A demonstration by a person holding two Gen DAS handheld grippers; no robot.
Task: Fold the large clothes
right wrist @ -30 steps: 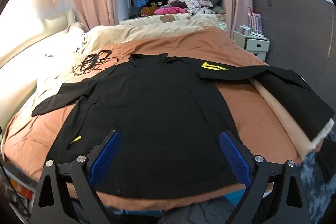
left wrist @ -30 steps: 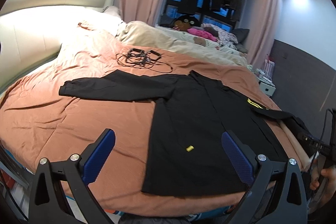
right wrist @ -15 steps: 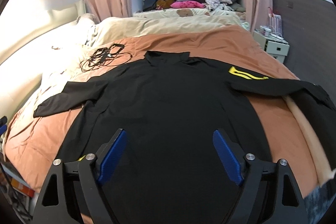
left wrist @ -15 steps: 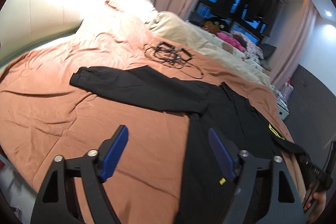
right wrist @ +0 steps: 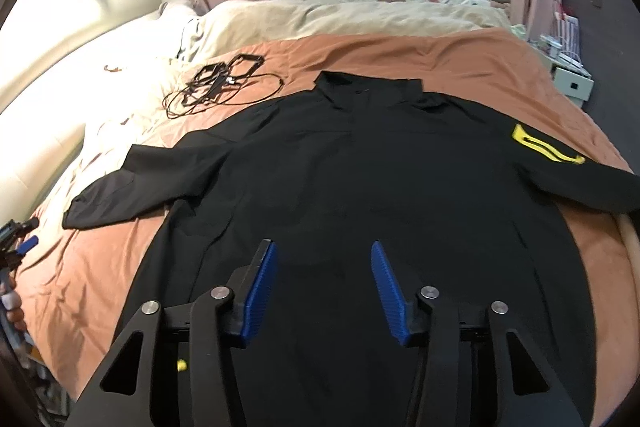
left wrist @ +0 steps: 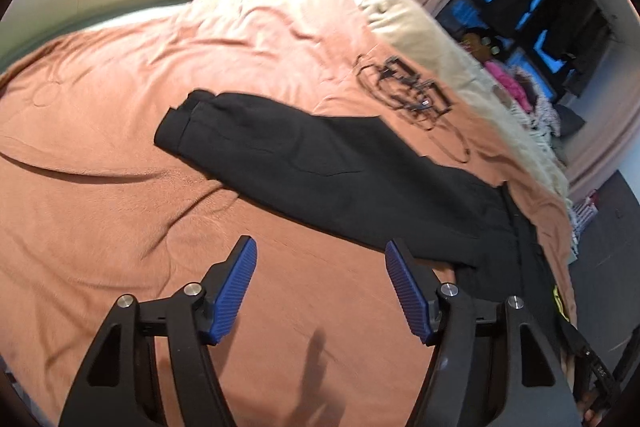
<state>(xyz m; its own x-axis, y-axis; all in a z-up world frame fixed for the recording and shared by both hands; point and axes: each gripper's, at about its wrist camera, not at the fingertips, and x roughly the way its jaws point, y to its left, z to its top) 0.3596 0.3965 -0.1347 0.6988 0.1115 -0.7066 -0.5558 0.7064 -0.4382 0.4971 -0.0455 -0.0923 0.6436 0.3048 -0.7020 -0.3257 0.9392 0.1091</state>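
A large black jacket (right wrist: 360,195) lies spread flat on the terracotta bedspread (right wrist: 460,59), collar at the far side, a yellow patch (right wrist: 544,149) on its right sleeve. Its left sleeve (left wrist: 304,163) stretches out across the left wrist view, cuff at the left. My left gripper (left wrist: 320,259) is open and empty, above the bedspread just short of that sleeve. My right gripper (right wrist: 323,259) is open and empty, above the jacket's lower body. The left gripper also shows at the left edge of the right wrist view (right wrist: 18,247).
A tangle of black cables (right wrist: 220,83) lies on the bed beyond the left sleeve, also in the left wrist view (left wrist: 408,95). A beige duvet (right wrist: 340,15) with toys and clothes lies behind. A white nightstand (right wrist: 568,75) stands at the right.
My left gripper has swung left and forward from the jacket's hem toward the left sleeve. My right gripper has moved forward over the jacket's body. Both jaws have narrowed but stay open.
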